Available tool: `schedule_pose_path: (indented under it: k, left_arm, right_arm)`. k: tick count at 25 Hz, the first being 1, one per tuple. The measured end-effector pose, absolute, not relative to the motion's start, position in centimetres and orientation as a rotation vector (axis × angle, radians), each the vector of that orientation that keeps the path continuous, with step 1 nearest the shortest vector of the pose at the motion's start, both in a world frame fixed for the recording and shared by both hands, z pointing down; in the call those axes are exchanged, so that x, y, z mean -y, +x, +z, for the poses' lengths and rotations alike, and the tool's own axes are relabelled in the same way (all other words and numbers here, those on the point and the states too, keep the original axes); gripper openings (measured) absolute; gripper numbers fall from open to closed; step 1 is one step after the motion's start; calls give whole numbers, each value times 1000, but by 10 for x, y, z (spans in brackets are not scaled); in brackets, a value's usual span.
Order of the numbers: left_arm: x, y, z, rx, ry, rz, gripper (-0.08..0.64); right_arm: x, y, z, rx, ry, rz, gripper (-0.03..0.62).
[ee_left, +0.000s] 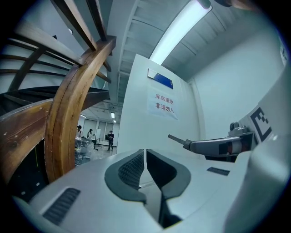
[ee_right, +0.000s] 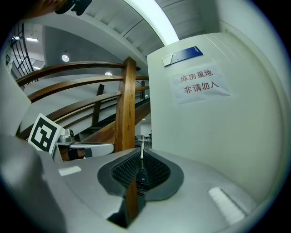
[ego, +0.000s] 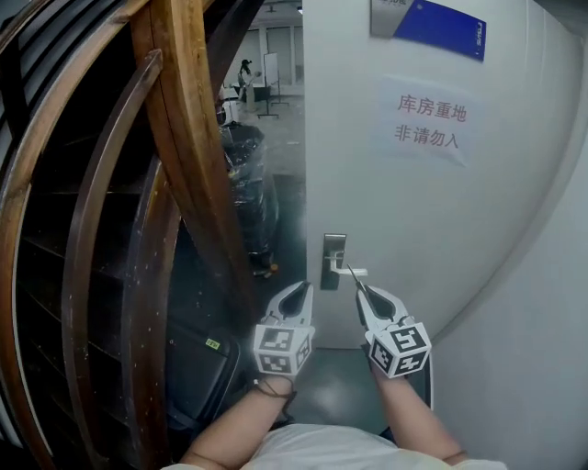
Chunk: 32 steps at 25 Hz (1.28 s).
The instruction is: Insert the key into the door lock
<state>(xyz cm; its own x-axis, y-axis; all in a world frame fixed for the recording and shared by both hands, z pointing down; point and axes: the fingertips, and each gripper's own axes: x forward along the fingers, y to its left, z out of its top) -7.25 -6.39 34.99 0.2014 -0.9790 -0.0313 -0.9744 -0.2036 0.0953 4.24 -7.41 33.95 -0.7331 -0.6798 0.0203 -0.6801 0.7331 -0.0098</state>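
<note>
The white door (ego: 432, 220) carries a metal lock plate (ego: 333, 250) with a lever handle (ego: 344, 272) at its left edge. My right gripper (ego: 361, 288) is shut on a key (ego: 352, 274), whose thin blade points toward the lock plate just below the handle. In the right gripper view the key (ee_right: 142, 154) stands upright between the pads, its dark head pinched and its blade sticking out. My left gripper (ego: 302, 285) is shut and empty, level beside the right one, left of the door's edge. The left gripper view shows its jaws (ee_left: 145, 151) pressed together and the key's tip (ee_left: 175, 138) at right.
A curved wooden stair rail (ego: 188, 156) rises close on the left. A black case (ego: 197, 367) lies on the floor below it. Plastic-wrapped goods (ego: 248, 184) stand past the door's edge. A paper sign (ego: 430, 121) and a blue plaque (ego: 436, 26) hang on the door. People (ee_left: 110, 139) stand far off.
</note>
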Motion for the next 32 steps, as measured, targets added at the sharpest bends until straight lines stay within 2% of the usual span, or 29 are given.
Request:
schedule_pose_path:
  k: [10, 16, 23, 32]
  left_arm:
    - [132, -88, 379, 1925, 2399, -122, 11]
    - [192, -111, 396, 1869, 2405, -127, 77]
    - [258, -141, 422, 1773, 2434, -80, 121]
    - [314, -152, 434, 1639, 2533, -25, 130]
  right_arm:
    - [130, 36, 394, 2883, 1114, 214, 25]
    - [160, 24, 430, 2867, 1091, 339, 25]
    - [191, 4, 494, 2815, 1085, 682, 25]
    - [215, -11, 553, 2788, 1191, 1152, 25]
